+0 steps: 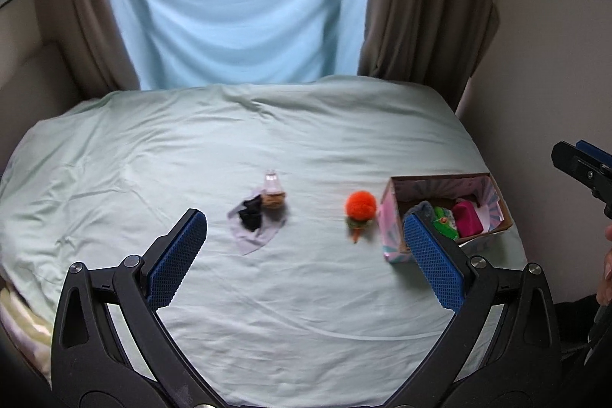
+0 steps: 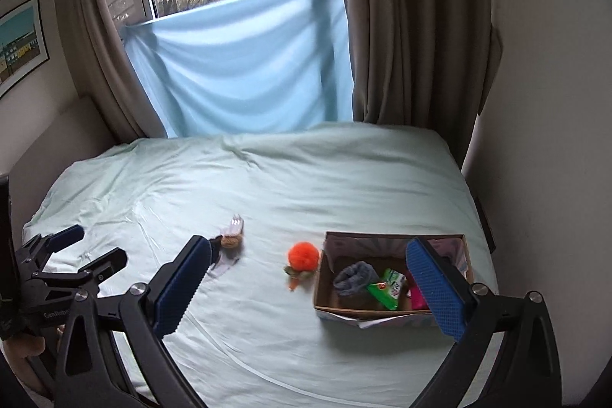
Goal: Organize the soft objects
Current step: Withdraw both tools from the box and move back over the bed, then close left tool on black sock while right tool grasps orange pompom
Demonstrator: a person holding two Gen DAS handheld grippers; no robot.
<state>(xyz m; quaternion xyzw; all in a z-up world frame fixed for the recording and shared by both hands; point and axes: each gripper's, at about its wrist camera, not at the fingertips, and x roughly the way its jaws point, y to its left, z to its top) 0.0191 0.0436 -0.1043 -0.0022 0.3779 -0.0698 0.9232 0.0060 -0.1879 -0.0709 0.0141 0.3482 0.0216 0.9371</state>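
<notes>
Both my grippers, left (image 1: 304, 251) and right (image 2: 308, 289), hover with jaws spread, holding nothing. Wide bare wrinkled sheet (image 1: 191, 148) lies ahead. The fuzzy orange toy (image 1: 360, 205) sits just beside the cardboard box (image 1: 390, 217), near the bed's right edge.

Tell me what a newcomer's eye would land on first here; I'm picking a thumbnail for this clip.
First, the fuzzy bright orange pom-pom toy on the pale green bedsheet, just left of the open cardboard box with pastel patterned sides, which holds a grey sock, a green packet and a pink item. Further left lies a small heap of dark and pale cloth. Both the left gripper and right gripper hover open and empty.
</notes>
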